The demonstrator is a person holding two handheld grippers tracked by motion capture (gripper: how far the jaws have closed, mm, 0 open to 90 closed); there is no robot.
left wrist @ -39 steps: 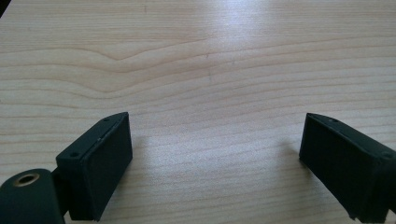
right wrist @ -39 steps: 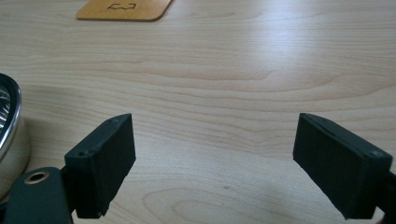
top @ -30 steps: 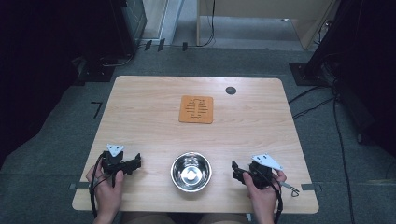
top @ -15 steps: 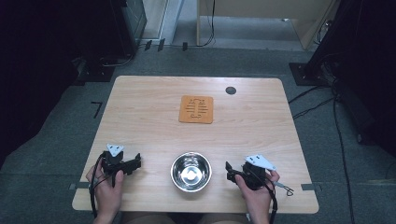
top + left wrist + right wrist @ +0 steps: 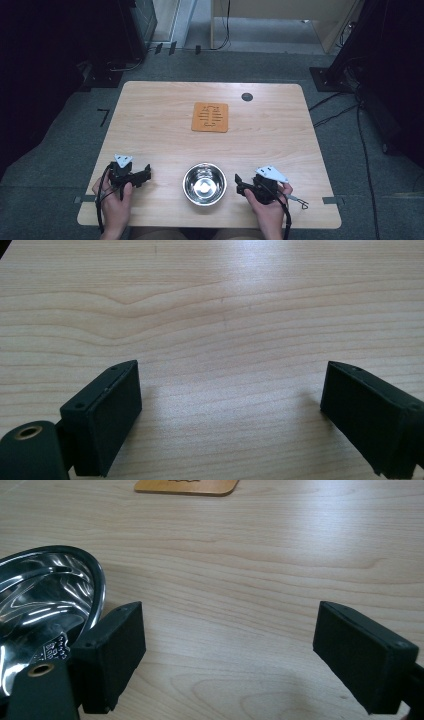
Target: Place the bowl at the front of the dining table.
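Grey carpet and dark equipment surround a light wooden table (image 5: 165, 125), on which the work items lie. A polished steel bowl (image 5: 204, 183) stands upright near the middle of the table's near edge, and an orange slotted mat (image 5: 210, 117) lies flat toward the far edge, roughly in line with the bowl and well apart from it. The right tool (image 5: 239, 183) rests on the table just beside the bowl, on the side toward the table's right edge, with its jaws apart and empty. In the right gripper view the bowl's rim (image 5: 97, 587) sits just outside one of the two jaws, close to it, though contact cannot be confirmed; nothing but bare wood lies between the jaws. The left tool (image 5: 145, 173) rests on the other side of the bowl, toward the table's left edge, and stands farther from the rim than the right tool does; its jaws are likewise apart and hold nothing, and the left gripper view looks across bare wood grain. The controlling relation is therefore this: the bowl lies between the two tools, and the right tool is the nearer. As a judgement, a short sideways shift of the right tool toward the bowl would bring the rim between its jaws.
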